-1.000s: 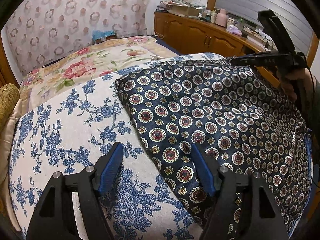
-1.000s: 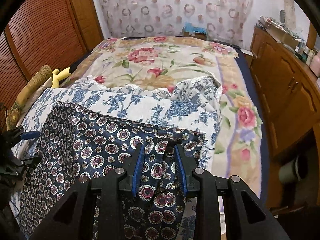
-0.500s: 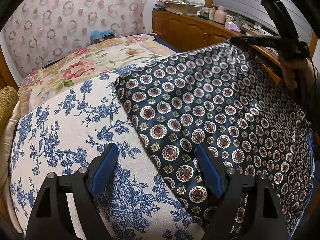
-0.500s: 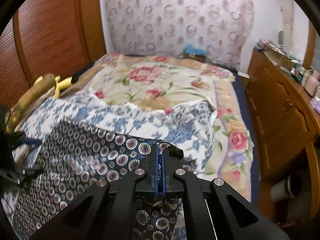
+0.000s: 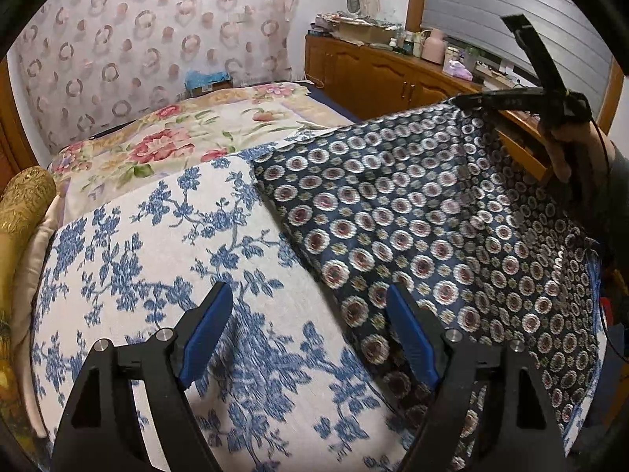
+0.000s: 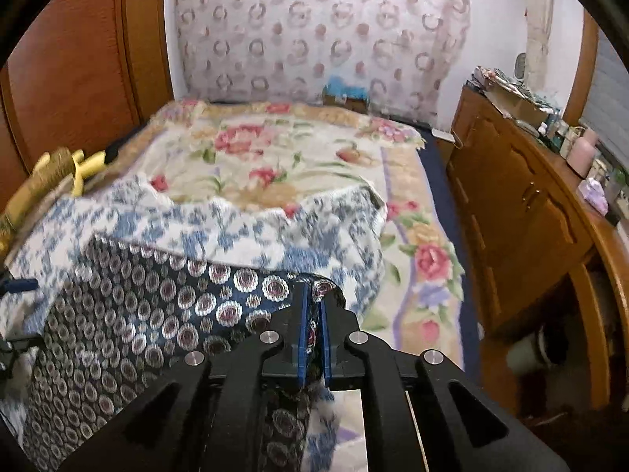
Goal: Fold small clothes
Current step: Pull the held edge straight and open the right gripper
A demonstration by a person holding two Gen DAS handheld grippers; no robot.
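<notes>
A navy cloth [image 5: 412,212] with round medallion print lies on a white cloth with blue flowers [image 5: 149,259] on the bed. My right gripper [image 6: 312,299] is shut on a corner of the navy cloth [image 6: 157,306]. In the left wrist view the right gripper [image 5: 511,98] holds that corner up off the bed, so the cloth slopes down from it. My left gripper [image 5: 308,295] stands open low over the bed. The navy cloth's left edge runs just inside its right finger [image 5: 409,330], and the pads do not press on it.
A flowered bedspread [image 6: 275,157] covers the bed behind. A wooden cabinet [image 6: 519,212] with clutter on top runs along the right. A gold bolster [image 5: 23,200] lies at the left edge. A patterned curtain [image 6: 314,27] hangs at the back, with wooden panels [image 6: 78,63] at the left.
The right gripper's jaws closed on the navy cloth's corner and lifted it. The left gripper's jaws widened a little and it rose slightly.
</notes>
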